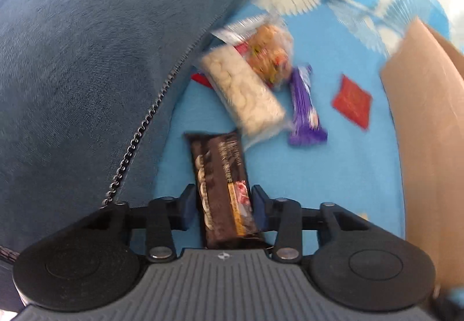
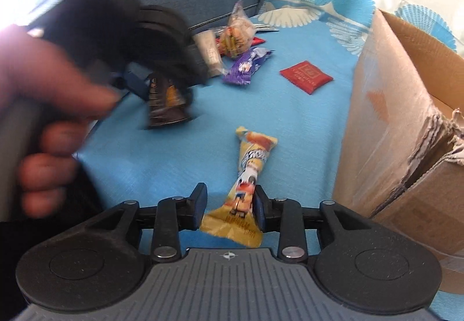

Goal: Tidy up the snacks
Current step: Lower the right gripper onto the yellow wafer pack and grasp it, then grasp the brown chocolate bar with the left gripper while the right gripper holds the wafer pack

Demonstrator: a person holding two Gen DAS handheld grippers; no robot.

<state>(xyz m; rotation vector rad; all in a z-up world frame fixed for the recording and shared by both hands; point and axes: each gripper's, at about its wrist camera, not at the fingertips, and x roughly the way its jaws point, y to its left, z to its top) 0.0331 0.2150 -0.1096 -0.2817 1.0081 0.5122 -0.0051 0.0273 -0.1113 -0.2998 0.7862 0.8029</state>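
Observation:
My left gripper (image 1: 223, 205) is shut on a dark brown snack bar (image 1: 220, 176) and holds it over the blue cloth; the same gripper and bar (image 2: 165, 100) show blurred in the right wrist view. My right gripper (image 2: 229, 205) has its jaws around a yellow snack packet (image 2: 249, 173) lying on the cloth; the right pad touches it, a gap shows on the left. Further back lie a white wafer pack (image 1: 243, 88), a clear bag of mixed snacks (image 1: 269, 51), a purple wrapper (image 1: 304, 106) and a red square packet (image 1: 352, 100).
An open cardboard box (image 2: 406, 106) stands at the right on the blue cloth (image 2: 179, 164). A dark blue cushion with a zip (image 1: 87, 74) fills the left. The person's hand (image 2: 43, 129) holds the left gripper's handle.

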